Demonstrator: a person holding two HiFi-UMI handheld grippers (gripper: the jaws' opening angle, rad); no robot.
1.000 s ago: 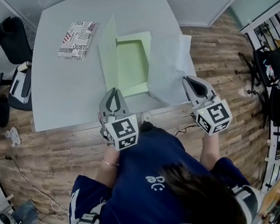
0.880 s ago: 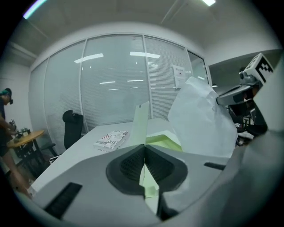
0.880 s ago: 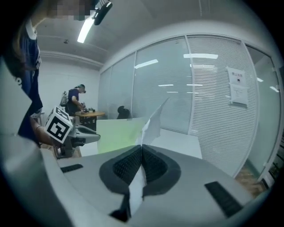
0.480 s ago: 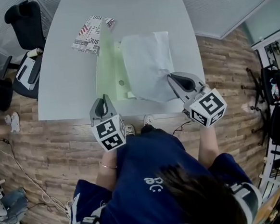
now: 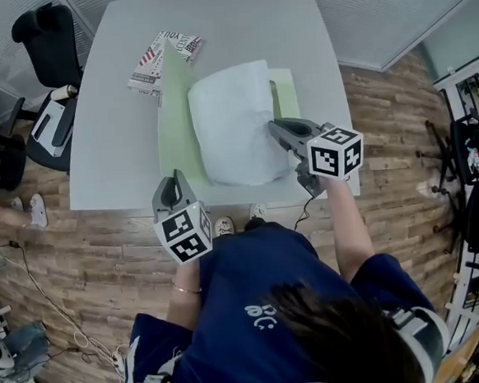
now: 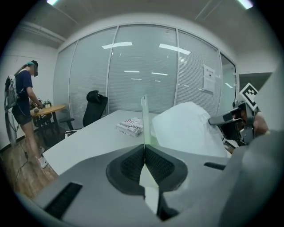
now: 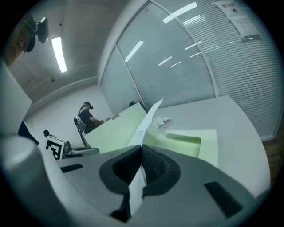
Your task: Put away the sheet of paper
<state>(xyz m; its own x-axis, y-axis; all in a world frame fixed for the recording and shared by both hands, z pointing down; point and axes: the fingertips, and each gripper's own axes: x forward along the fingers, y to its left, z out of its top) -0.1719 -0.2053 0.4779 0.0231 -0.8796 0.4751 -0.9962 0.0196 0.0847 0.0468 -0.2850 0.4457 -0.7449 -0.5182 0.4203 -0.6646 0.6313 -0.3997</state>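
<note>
Pinching: left hand-held gripper (image 5: 174,177) — folder (image 5: 176,134); right hand-held gripper (image 5: 273,126) — sheet (image 5: 230,121).

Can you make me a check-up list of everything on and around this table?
Surface: grey table, mostly bare.
Job's things: white sheet curling over the open green folder.
Clutter: printed packet at the far left.
Grippers: left gripper shut on the green folder's flap; right gripper shut on the white sheet.
Cables: thin cable below the table's near edge.
Surroundings: black chair, wooden floor, glass wall.
</note>
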